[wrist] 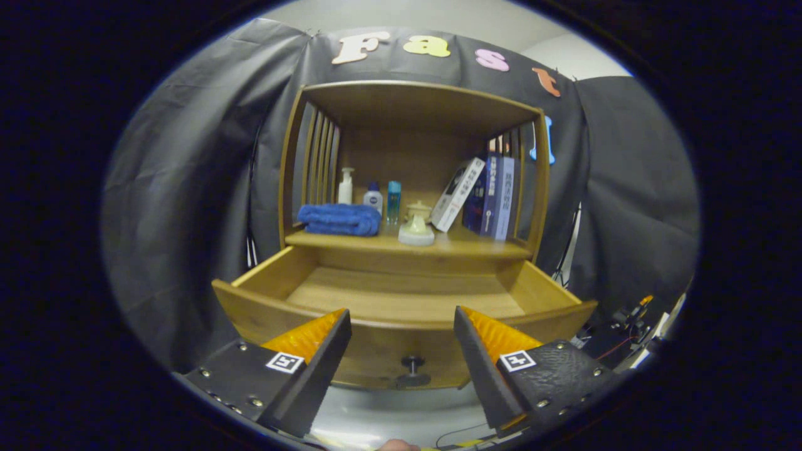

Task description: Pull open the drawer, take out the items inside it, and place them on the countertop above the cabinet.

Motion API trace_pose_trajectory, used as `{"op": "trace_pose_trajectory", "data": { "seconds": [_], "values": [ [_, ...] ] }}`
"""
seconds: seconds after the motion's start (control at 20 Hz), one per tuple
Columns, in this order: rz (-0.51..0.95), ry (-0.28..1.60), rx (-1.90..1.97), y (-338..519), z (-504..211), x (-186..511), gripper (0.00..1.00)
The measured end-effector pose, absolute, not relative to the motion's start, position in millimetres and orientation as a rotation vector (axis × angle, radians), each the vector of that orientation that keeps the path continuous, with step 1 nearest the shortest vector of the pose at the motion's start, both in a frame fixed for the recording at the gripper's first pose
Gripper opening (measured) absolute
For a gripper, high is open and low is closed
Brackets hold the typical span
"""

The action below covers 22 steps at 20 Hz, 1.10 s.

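Staged booth made up as a home corner, not a lived-in room. Black cloth wall (pixel 188 188) draped behind a wooden cabinet (pixel 410 250). Household goods on its countertop: folded blue towel (pixel 339 219), pump bottle (pixel 345 186), small jars, leaning books (pixel 482 194). Loose cables and electronic gear (pixel 630 322) beside cabinet, pointing to a recording setup.
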<state>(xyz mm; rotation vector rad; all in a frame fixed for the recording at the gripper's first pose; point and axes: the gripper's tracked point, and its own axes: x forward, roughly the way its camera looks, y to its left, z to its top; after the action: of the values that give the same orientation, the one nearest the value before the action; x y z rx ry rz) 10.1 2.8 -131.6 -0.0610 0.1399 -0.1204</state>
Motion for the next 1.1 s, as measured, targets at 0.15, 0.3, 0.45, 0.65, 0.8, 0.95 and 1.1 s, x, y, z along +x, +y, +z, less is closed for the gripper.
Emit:
{"op": "trace_pose_trajectory", "data": {
  "seconds": [0.15,0.3,0.45,0.65,0.8,0.95,1.1],
  "values": [
    [-0.123,0.203,-0.025,-1.5,-171.4,15.8,0.98],
    [-0.118,0.279,-0.017,-1.5,-202.6,29.8,0.98],
    [-0.169,0.404,-0.115,-14.5,-233.4,37.7,0.98],
    [-0.127,0.336,0.003,-13.0,-232.9,52.4,0.97],
    [-0.104,0.318,0.027,-16.2,-233.8,66.8,0.97],
    [-0.102,0.29,0.032,-18.7,-229.9,86.5,0.97],
    [-0.102,0.267,0.033,-17.8,-227.9,108.7,0.97]
  ]
}}
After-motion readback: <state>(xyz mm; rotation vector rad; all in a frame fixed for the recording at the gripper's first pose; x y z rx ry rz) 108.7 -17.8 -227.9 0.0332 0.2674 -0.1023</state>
